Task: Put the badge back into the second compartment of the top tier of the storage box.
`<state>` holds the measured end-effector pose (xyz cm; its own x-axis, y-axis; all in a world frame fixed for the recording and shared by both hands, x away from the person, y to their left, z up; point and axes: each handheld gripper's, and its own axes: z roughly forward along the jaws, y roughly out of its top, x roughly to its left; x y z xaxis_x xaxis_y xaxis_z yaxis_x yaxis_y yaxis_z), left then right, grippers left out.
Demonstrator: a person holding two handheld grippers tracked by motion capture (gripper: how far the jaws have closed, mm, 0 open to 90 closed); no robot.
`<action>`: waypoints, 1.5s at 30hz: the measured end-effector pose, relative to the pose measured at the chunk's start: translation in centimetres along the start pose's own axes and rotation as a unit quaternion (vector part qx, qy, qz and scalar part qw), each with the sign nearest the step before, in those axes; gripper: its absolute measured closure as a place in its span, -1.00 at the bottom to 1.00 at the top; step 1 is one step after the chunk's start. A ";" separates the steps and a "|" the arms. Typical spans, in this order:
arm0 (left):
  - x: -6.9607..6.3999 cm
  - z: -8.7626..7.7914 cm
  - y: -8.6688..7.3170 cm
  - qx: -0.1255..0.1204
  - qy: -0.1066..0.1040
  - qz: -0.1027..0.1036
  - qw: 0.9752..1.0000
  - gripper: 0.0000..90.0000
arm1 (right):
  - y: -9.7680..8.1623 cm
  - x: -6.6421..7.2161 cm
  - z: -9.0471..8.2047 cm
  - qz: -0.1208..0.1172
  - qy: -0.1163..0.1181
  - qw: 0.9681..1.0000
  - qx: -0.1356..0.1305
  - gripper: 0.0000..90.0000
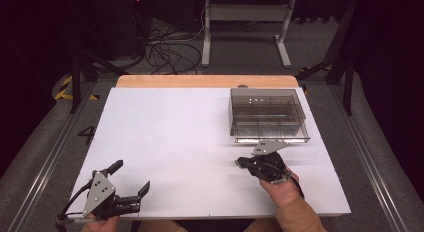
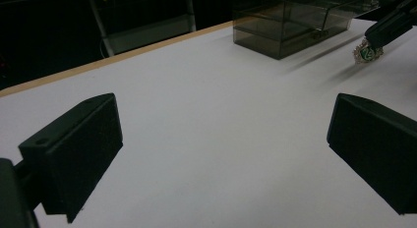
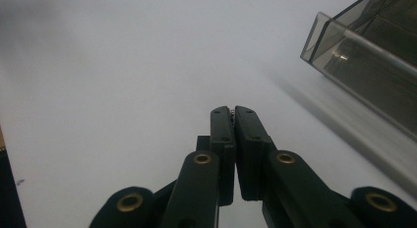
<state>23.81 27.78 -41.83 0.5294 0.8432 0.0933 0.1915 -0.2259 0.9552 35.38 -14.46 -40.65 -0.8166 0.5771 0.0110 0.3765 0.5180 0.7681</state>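
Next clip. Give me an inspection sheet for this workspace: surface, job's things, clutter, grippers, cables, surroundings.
Surface: white board on a wooden table, bare across the middle.
Job's things: clear smoky compartmented box at the far right; a small green and silver trinket pinched at the right gripper's tip.
Clutter: nothing seen.
Grippers: left gripper at the near left, jaws wide apart, holding nothing; right gripper just in front of the box, jaws closed on the trinket.
Cables: a cable trails from the left gripper; loose cables lie on the floor behind the table.
Surroundings: dark room, white stand frame beyond the table.
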 end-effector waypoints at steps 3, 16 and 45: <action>0.0 0.0 0.0 0.000 0.000 0.000 1.000 -0.98 | 0.1 0.1 -0.4 -0.001 -0.001 1.000 -0.008 0.94; 0.0 0.0 0.0 0.000 0.000 0.001 1.000 -0.98 | 0.3 0.1 -2.4 0.000 -0.010 0.999 -0.041 0.94; -0.1 0.2 0.0 0.003 0.002 0.002 1.000 -0.97 | 2.5 -1.1 -4.9 -0.005 -0.040 0.996 -0.073 0.94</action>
<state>23.89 27.64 -41.89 0.5268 0.8443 0.0985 0.1950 -0.2329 0.9528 35.13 -16.87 -35.58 -0.7796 0.6247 -0.0436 0.2962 0.4292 0.8533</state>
